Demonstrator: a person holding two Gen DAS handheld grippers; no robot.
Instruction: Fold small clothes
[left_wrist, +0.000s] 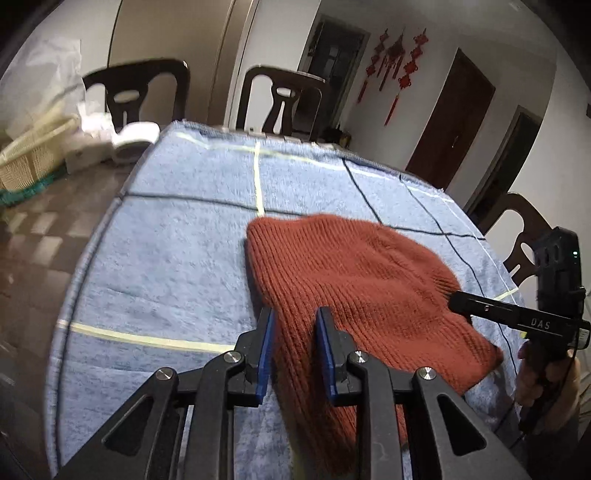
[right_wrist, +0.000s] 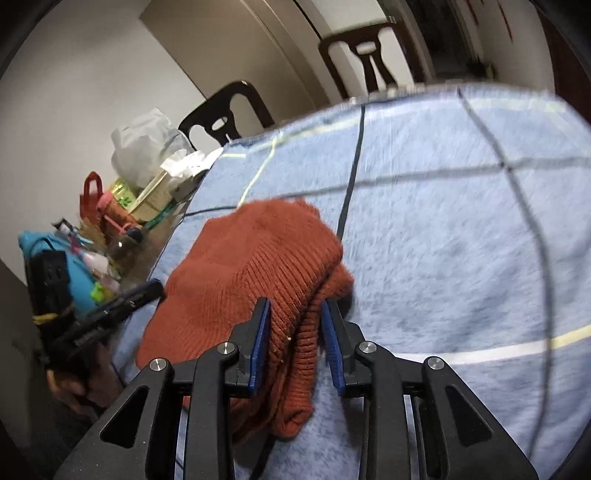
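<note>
A rust-red knitted hat (left_wrist: 354, 280) lies on a light blue checked towel (left_wrist: 177, 236) that covers the table. My left gripper (left_wrist: 295, 317) is shut on the hat's near left edge, with knit bunched between its blue pads. My right gripper (right_wrist: 295, 310) is shut on the hat's (right_wrist: 251, 273) other edge and holds a thick folded bunch of it. The right gripper also shows in the left wrist view (left_wrist: 454, 297) at the hat's right side. The left gripper also shows in the right wrist view (right_wrist: 151, 288) at the hat's left edge.
Dark wooden chairs (left_wrist: 280, 99) stand behind the table. A woven basket (left_wrist: 29, 158) and white boxes sit at the far left. Bottles, a red bag and bags (right_wrist: 110, 206) crowd the table's left side. The towel's (right_wrist: 461, 240) right part is bare.
</note>
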